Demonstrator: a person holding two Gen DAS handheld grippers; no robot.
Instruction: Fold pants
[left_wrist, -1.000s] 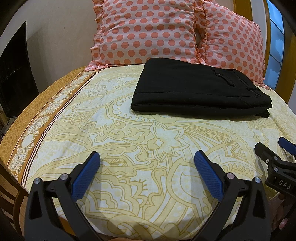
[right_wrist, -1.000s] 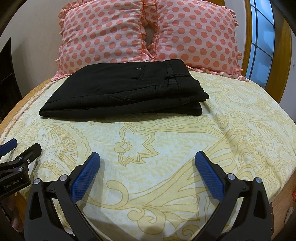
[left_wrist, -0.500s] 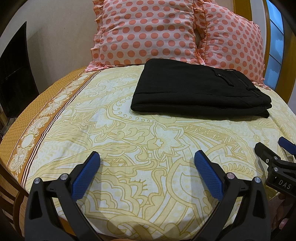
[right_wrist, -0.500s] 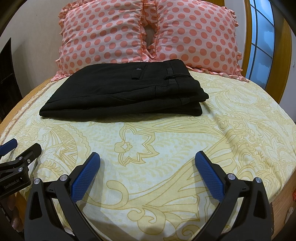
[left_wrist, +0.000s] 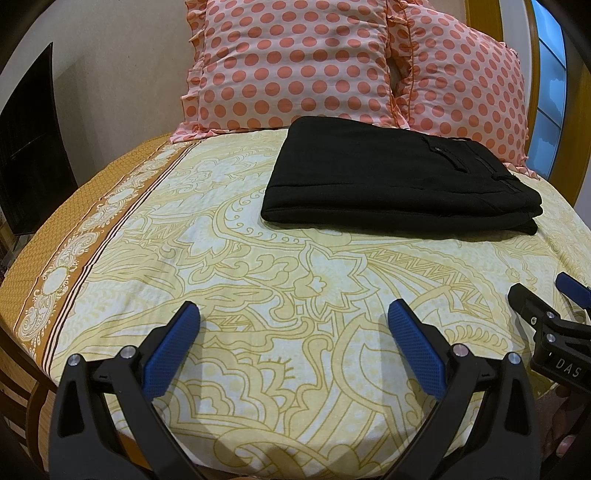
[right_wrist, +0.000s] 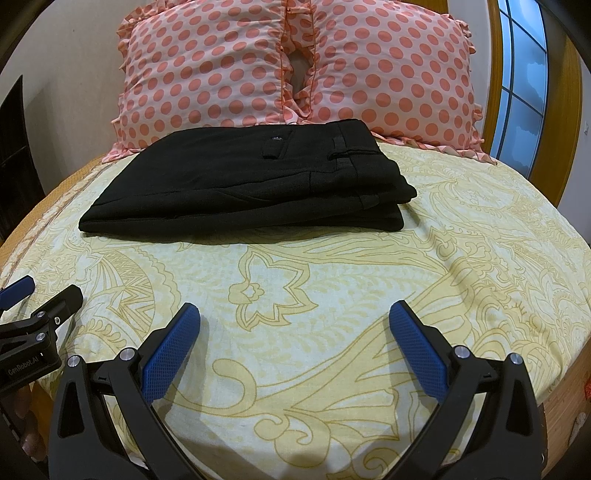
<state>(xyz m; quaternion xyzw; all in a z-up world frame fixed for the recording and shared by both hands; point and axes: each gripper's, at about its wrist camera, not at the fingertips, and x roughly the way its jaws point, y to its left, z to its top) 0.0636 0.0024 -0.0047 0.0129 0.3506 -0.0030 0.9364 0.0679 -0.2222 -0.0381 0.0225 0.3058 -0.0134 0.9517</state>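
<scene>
Already the black pants (right_wrist: 243, 181) lie folded flat on the bed (right_wrist: 461, 258) by the pillows (right_wrist: 295, 62), soft and floppy, so with your left hand-held gripper (left_wrist: 291, 321) and right hand-held gripper (right_wrist: 293, 321) both spread and empty, pinch only the thick folded edge.

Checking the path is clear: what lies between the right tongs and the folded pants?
Only patterned bedsheet; nothing sits between the right tongs and the black pants, as the right wrist view shows.
</scene>
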